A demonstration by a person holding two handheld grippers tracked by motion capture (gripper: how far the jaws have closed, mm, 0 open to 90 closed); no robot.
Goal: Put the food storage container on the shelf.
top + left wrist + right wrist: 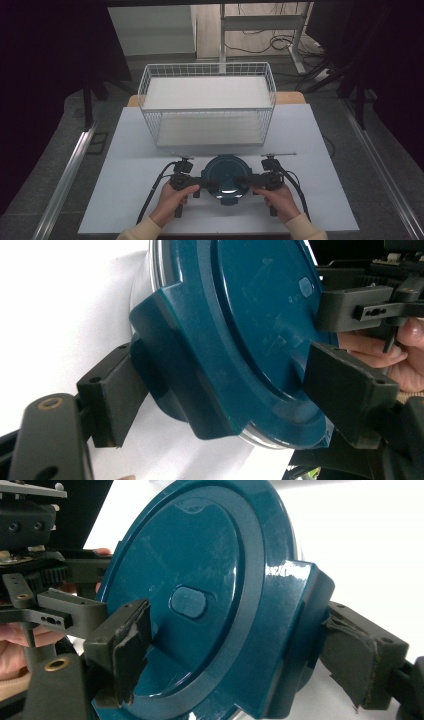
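Both tongs meet at the round teal lid [224, 184], which sits on a clear container on the white table [125, 150], in front of the white wire basket [207, 102]. From the lid's left, the left gripper [202, 185] is clenched on the lid's edge: 1 jaw lies on top, the other presses the side latch. From the opposite side, the right gripper [243, 182] grasps it in the same manner, with 1 pad on the top surface and 1 against the latch. The lid seems to rest level, though the gripper views are too close to be sure. A hand [170, 200] holds each tool.
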